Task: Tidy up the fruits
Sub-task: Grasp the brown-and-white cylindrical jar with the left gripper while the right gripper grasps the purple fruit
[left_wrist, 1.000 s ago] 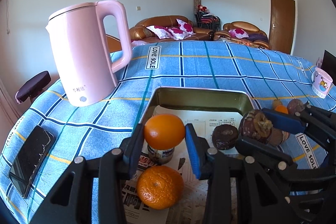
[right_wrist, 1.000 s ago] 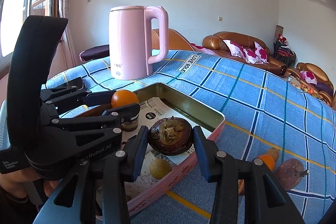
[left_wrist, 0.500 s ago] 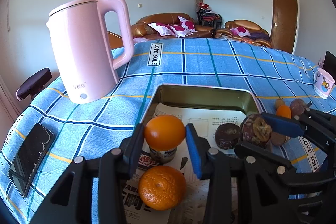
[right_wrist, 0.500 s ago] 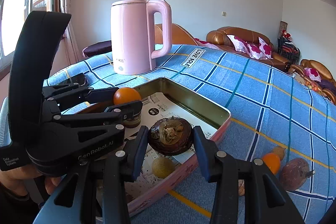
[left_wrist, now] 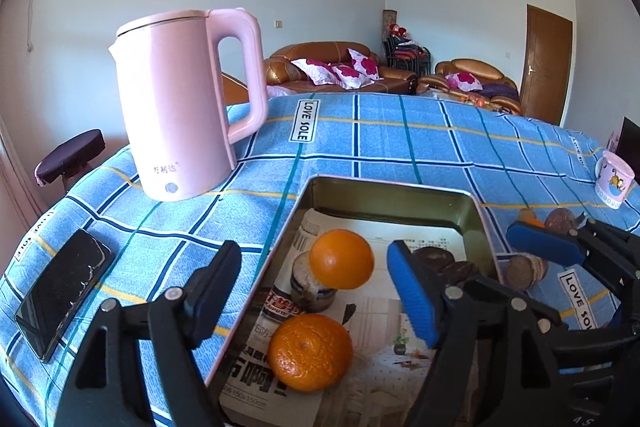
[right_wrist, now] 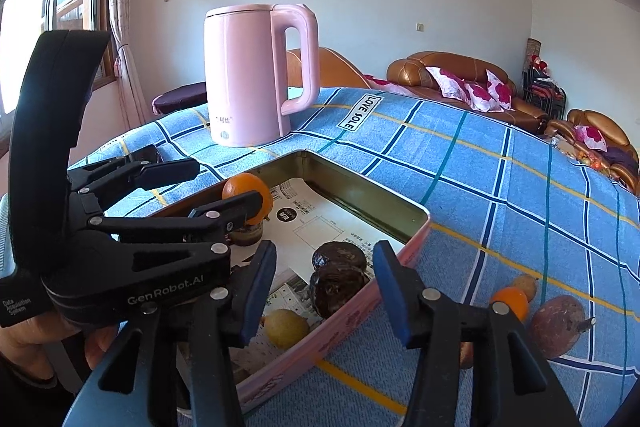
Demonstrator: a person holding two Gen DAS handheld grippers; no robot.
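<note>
Inside, the tin (left_wrist: 390,193) holds oranges (left_wrist: 310,351), dark fruits (right_wrist: 338,287) and a jar (left_wrist: 306,285).

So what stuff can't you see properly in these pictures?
- Small jar: left wrist view, the orange covers its top; whether the orange rests on it is unclear.
- Tin tray: right wrist view, its near end is behind the right tongs.
- Fruits beside the tray: partly behind a tong arm in both views.
- Phone: right wrist view, hidden by the left tongs.
</note>
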